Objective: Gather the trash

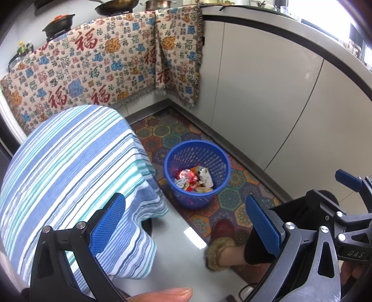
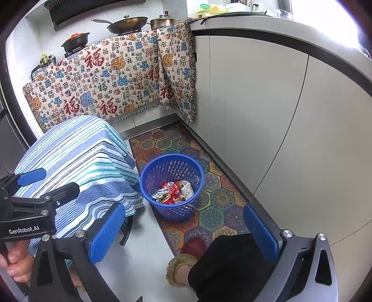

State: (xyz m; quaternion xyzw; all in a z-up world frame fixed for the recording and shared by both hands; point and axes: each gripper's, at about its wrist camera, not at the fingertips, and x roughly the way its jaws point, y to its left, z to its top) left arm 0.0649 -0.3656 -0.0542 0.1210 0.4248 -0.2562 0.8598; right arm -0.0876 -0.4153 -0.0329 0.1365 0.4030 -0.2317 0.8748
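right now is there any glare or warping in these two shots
Left wrist view: the window at top right is blown out, and the cabinet bows from the fisheye. Right wrist view: same blown-out corner, and the blue basket stays sharp.

Both grippers share one build: black angular frames, silver round-headed screws at the pivots, and flat blue fingers (image 1: 108, 225) with a fine diamond texture. The left gripper (image 1: 186, 223) shows white "GenRobot.AI" lettering on its black body (legible from the right wrist view), while the right gripper (image 2: 183, 232) carries "DAS" on a grey plate. The person wears a dark red slipper (image 2: 194, 247) with a tan fuzzy cuff and black trousers (image 2: 232, 267).
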